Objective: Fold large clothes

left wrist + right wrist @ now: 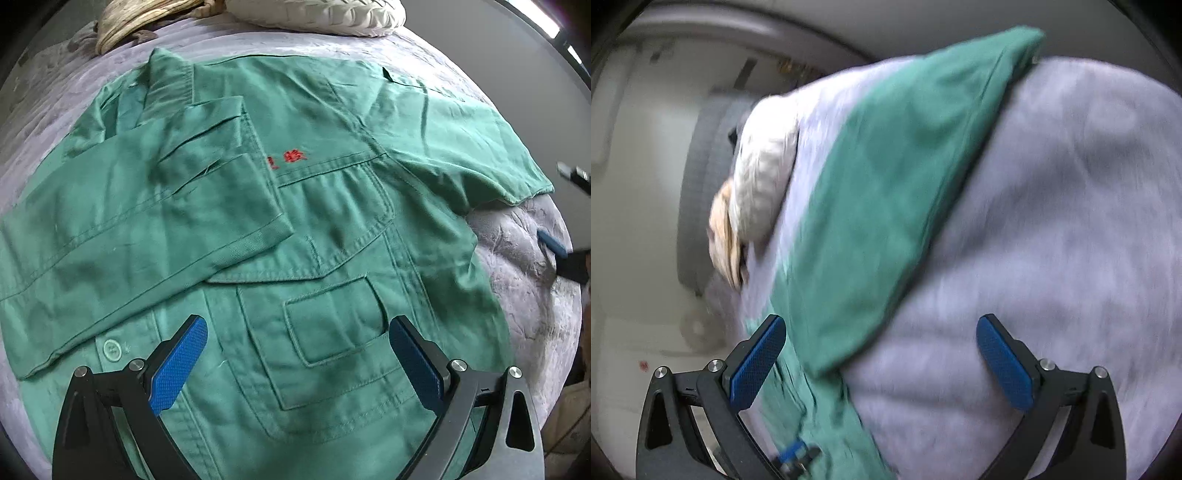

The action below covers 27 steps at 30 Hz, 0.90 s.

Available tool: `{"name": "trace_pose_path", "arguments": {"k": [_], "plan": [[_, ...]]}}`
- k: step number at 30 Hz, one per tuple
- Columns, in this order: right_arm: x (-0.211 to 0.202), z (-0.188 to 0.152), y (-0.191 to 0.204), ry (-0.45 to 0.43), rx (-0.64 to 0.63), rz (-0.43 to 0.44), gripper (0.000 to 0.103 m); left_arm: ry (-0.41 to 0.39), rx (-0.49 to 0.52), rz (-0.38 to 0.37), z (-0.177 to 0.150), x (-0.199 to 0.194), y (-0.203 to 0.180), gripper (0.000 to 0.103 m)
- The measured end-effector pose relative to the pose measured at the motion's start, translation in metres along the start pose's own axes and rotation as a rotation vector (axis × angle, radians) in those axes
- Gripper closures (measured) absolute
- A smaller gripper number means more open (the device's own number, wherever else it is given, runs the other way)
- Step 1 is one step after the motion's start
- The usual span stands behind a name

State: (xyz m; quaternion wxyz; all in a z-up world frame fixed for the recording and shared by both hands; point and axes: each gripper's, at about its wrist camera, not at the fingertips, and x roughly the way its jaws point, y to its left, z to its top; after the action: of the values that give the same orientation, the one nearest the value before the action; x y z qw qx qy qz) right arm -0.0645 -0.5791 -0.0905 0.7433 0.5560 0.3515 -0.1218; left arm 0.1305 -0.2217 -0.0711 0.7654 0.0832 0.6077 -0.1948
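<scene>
Now green jacket (pixel 295 221) lies spread on lilac bed cover (pixel 517 258), filling centre of left wrist frame; one sleeve (pixel 140 221) folded across chest at left. Left tool (pixel 298 363) spread wide above pocket, nothing between pads. Right tool (pixel 881 362) spread wide, empty, over blurred sleeve (pixel 886 166). Pillow (pixel 317 14) at top.

My left gripper (pixel 297 363) has two black angular fingers, each faced on its inner side with a bright blue pad (pixel 179 363) textured in fine dimples. Behind each pad, two round silver screws (pixel 458 365) sit on the black linkage, and a teardrop cut-out pierces each outer arm. My right gripper (pixel 881 363) is built the same: black frame, blue dimpled pads, silver screws.
</scene>
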Motion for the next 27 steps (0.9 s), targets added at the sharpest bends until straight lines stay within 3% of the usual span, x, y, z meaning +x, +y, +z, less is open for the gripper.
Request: {"name": "trace_pose_path", "arguments": {"k": [8, 15, 16, 17, 19, 22, 27], "plan": [[0.023, 0.079, -0.014, -0.087, 0.085, 0.076, 0.000, -0.006, -0.026, 0.012, 0.016, 0.005, -0.003, 0.004], [0.035, 0.103, -0.007, -0.116, 0.168, 0.142, 0.001, -0.014, -0.044, 0.004, 0.028, 0.011, -0.010, 0.004], [0.036, 0.103, -0.008, -0.106, 0.183, 0.154, 0.013, -0.017, -0.050, 0.004, 0.028, 0.010, -0.008, 0.004], [0.038, 0.104, -0.009, -0.090, 0.201, 0.174, 0.049, -0.020, -0.055, 0.005, 0.029, 0.008, -0.005, 0.004], [0.046, 0.105, -0.016, -0.045, 0.258, 0.182, 0.097, -0.030, -0.068, 0.010, 0.029, 0.003, 0.004, 0.004], [0.045, 0.101, -0.014, -0.064, 0.271, 0.223, 0.097, -0.055, -0.080, 0.025, 0.029, -0.007, 0.015, 0.004], [0.042, 0.089, 0.031, -0.050, 0.138, 0.293, 0.097, -0.099, -0.109, 0.077, 0.034, -0.022, 0.046, 0.004]]}}
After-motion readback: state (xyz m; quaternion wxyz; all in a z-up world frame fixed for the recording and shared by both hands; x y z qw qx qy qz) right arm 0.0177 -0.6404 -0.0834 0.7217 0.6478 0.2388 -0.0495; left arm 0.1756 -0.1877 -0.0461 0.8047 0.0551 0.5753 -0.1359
